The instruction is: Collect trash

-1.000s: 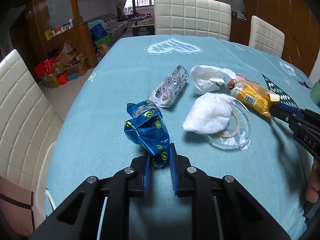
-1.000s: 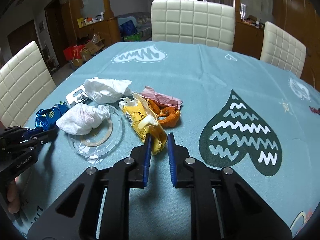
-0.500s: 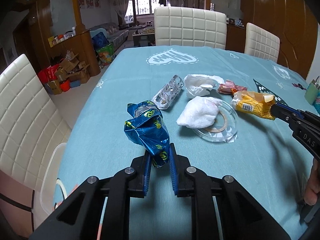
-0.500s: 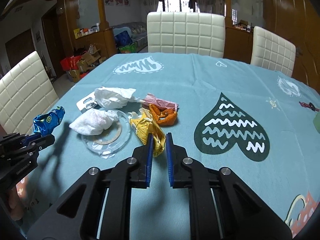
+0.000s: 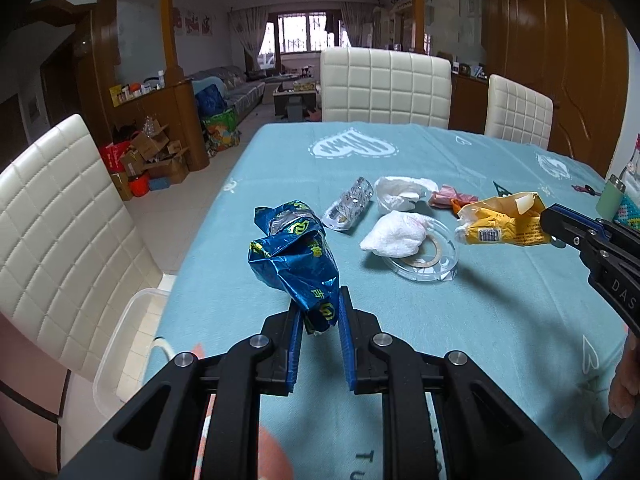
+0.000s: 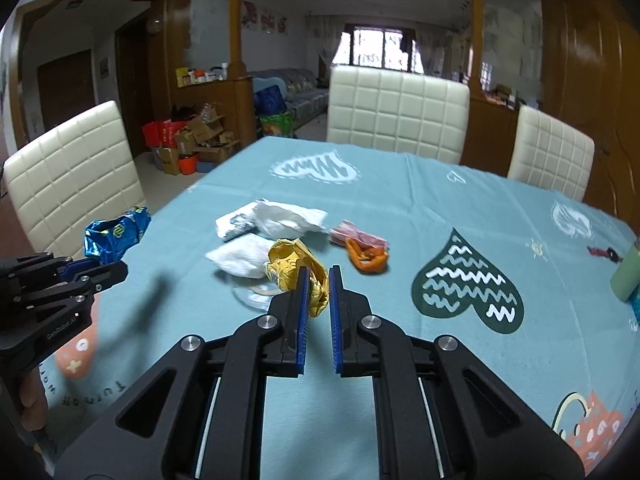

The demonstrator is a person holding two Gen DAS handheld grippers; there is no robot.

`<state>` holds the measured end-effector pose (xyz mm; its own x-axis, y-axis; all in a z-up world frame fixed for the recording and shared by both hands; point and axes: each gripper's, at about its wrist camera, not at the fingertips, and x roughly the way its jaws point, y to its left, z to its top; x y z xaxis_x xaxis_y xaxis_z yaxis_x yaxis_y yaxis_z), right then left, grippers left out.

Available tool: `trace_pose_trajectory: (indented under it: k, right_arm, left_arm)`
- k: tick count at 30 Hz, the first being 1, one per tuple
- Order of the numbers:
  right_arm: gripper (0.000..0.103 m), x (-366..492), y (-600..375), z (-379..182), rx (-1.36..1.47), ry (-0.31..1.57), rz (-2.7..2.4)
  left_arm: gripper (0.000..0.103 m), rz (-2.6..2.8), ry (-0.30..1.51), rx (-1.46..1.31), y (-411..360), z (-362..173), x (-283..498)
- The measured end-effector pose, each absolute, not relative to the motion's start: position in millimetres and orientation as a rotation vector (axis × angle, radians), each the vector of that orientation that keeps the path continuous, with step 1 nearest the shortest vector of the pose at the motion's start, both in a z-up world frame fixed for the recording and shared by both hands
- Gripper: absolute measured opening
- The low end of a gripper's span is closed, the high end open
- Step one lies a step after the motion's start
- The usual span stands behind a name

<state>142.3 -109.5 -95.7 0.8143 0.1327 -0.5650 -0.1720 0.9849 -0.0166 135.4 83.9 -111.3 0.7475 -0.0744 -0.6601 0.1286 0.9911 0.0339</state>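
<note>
Left wrist view: the left gripper (image 5: 319,312), at lower centre of the frame, is clamped on the lower end of a crumpled blue foil snack wrapper (image 5: 294,258), which stands up from the blue pads, clear of the teal tablecloth (image 5: 460,332). At the right edge the right gripper (image 5: 554,226) grips a crumpled yellow wrapper (image 5: 500,220), also held above the cloth. Between the two, at centre frame, a white crumpled tissue (image 5: 396,234) rests on a clear round plastic lid (image 5: 436,266). Above these lie a silver blister pack (image 5: 350,210), a white plastic bag (image 5: 400,194) and a pink wrapper (image 5: 448,196). A clear plastic bin (image 5: 120,340) shows at lower left, beside the table edge and below a white padded chair (image 5: 60,232).

Right wrist view: the right gripper (image 6: 317,292), at lower centre, has just been closing, and its blue pads pinch the yellow wrapper (image 6: 294,266) between them. The left gripper (image 6: 100,270) at the left edge carries the blue wrapper (image 6: 116,236). An orange peel (image 6: 368,258) lies just right of centre, touching the pink wrapper (image 6: 360,236). The tissue (image 6: 240,258) and the white bag (image 6: 288,218) lie left of centre. A pale green cup (image 6: 628,274) stands at the right edge.
</note>
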Motion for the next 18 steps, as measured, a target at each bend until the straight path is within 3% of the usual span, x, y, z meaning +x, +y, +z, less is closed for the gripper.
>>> trace_pose_trajectory:
  k: [14, 18]
  right_arm:
    - [0.011, 114.8, -55.9, -74.9, -0.155, 0.54, 0.263]
    - [0.007, 113.4, -43.4, -72.4, -0.169, 0.536, 0.287]
  left_arm:
    - [0.017, -0.06, 0.657, 0.031, 120.1, -95.1, 103.7]
    - [0.017, -0.051, 0.644, 0.021, 127.7, -92.8, 99.6]
